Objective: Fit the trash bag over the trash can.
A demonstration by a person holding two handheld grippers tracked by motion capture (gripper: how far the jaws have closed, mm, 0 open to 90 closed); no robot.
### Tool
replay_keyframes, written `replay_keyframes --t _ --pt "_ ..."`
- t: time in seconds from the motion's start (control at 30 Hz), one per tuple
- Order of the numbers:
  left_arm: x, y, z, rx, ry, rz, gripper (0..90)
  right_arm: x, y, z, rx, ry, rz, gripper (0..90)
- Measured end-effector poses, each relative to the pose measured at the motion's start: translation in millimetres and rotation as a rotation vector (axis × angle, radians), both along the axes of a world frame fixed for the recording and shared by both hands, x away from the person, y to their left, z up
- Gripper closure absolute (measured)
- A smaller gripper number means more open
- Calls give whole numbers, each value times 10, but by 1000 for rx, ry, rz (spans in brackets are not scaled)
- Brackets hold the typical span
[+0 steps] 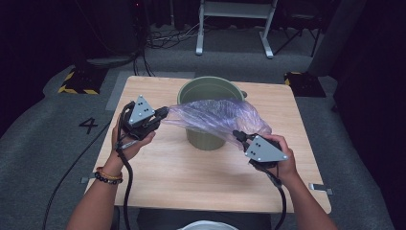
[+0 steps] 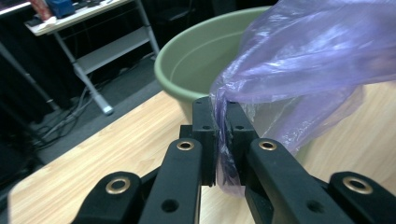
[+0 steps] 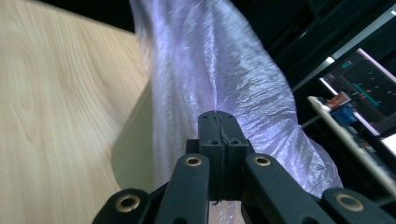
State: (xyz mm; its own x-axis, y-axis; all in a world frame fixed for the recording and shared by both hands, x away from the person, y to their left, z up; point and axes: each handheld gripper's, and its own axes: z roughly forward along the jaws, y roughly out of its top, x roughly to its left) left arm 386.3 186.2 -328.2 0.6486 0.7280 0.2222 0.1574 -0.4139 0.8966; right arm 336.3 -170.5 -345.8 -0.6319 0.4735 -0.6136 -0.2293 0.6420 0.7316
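Left gripper (image 1: pixel 165 112) clamps one edge of the purple plastic bag (image 1: pixel 218 115); in the left gripper view the film is pinched between the closed jaws (image 2: pixel 223 135) and a tail hangs below them. Right gripper (image 1: pixel 238 136) has its jaws pressed together on the bag's other end; the right gripper view shows the film (image 3: pixel 210 70) rising from the closed tips (image 3: pixel 218 122). The bag is stretched between the two, draped over the near rim of the green bucket (image 1: pixel 207 88), which stands in the middle of the table toward the far edge. The bag covers part of the bucket's mouth and front wall.

Wooden table (image 1: pixel 158 167), light grain, bare apart from the bucket. Grey carpet floor around it, a "4" marked on the floor at left (image 1: pixel 89 125), yellow-black striped blocks (image 1: pixel 76 80) near the far corners, a white metal stand (image 1: pixel 234 24) behind, cables on the floor.

Left gripper view shows the bucket's inside (image 2: pixel 205 60) and a desk frame (image 2: pixel 93 51) beyond. Right gripper view shows screens (image 3: pixel 364 88) at right, blurred. High view shows both hands, a beaded bracelet (image 1: pixel 108 176) on the left wrist.
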Motion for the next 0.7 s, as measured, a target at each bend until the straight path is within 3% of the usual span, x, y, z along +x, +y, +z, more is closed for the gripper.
replay_keyframes --t 0.07,0.13,0.23,0.3,0.37,0.47,0.6,0.7 --pt "16 6 -23 2 5 4 851 15 -63 68 56 30 15 900" --pt "19 10 -31 3 2 3 847 34 -100 121 63 17 -5 900" --pt "32 9 -31 20 -11 20 840 106 -155 185 112 37 -13 900" --pt "69 15 -35 25 -6 28 837 215 -186 277 120 21 -42 900" --pt "103 18 -43 30 2 30 837 308 -212 346 147 35 -42 900" --pt "147 14 -58 54 0 46 826 470 -219 411 135 34 -77 900" --pt "233 41 -68 41 13 56 821 784 -218 469 140 111 -88 900" --pt "276 65 -76 28 12 76 812 979 -198 493 118 146 -101 900"
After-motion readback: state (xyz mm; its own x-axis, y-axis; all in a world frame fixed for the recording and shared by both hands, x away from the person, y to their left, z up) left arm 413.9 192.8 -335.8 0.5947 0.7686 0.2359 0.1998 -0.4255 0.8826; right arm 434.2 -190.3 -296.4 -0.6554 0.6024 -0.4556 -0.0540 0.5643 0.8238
